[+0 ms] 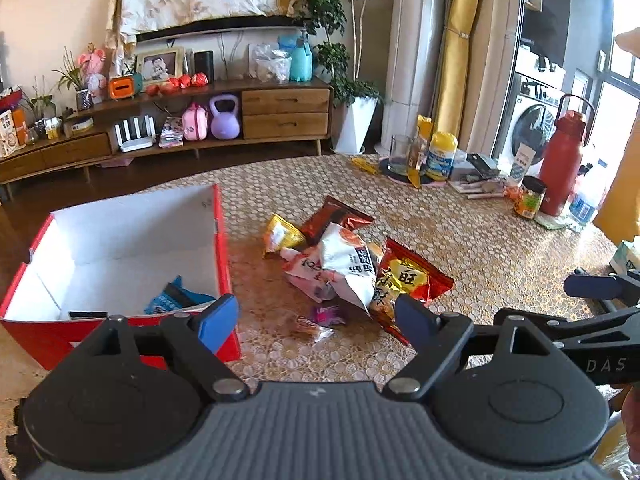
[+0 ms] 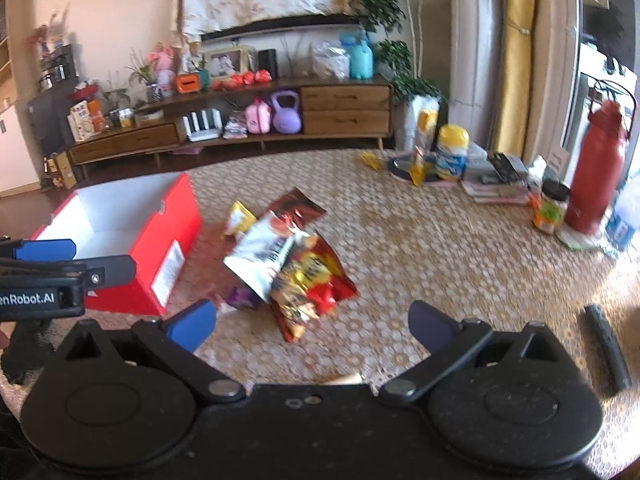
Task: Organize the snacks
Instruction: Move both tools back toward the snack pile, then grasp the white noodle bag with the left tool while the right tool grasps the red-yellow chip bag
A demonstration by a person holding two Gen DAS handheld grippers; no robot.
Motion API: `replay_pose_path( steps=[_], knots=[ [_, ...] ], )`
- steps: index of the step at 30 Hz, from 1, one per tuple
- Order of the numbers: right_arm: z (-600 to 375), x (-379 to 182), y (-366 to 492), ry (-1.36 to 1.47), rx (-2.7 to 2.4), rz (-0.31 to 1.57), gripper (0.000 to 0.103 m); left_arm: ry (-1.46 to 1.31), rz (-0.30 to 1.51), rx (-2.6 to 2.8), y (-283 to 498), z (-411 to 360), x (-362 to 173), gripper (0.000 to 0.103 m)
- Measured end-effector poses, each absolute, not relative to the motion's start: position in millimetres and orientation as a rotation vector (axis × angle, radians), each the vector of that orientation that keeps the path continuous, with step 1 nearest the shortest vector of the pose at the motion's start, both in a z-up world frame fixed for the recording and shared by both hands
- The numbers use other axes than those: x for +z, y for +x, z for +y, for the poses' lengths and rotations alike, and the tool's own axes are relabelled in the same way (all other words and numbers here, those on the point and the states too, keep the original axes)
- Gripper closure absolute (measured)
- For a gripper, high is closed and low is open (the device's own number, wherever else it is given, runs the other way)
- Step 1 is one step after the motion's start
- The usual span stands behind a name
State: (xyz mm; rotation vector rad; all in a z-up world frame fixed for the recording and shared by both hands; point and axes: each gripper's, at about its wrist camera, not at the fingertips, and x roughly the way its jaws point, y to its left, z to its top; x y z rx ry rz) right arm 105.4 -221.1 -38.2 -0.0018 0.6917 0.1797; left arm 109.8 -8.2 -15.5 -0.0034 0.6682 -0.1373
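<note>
red box (image 1: 224, 240) sitting open, holding a blue packet (image 1: 170, 300); snack bags (image 1: 344, 268) lying beside it; left gripper (image 1: 316, 318) and right gripper (image 2: 312, 326) both hanging spread, pinching nothing

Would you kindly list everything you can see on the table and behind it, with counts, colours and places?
box: one, red outside, white inside, table left; blue packet inside.
snack bags: several in a pile, white, red, yellow, brown, table centre.
small wrappers: two or so, purple and clear, before the pile.
bottle: one, red, table far right.
canister: one, yellow-lidded, table back.
jar: one, black-lidded, beside bottle.
kettlebell: one, purple, cabinet shelf.
left tongs: open, empty, over the wrappers.
right tongs: open, empty, near the pile.
</note>
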Motion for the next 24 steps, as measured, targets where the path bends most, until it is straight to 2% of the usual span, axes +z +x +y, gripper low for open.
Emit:
replay_pose_path(
  steps=[24],
  knots=[
    [-215, -97, 198, -0.005, 0.178, 0.793, 0.007, -0.007, 0.811, -0.152, 249, -34, -73, 0.017]
  ],
)
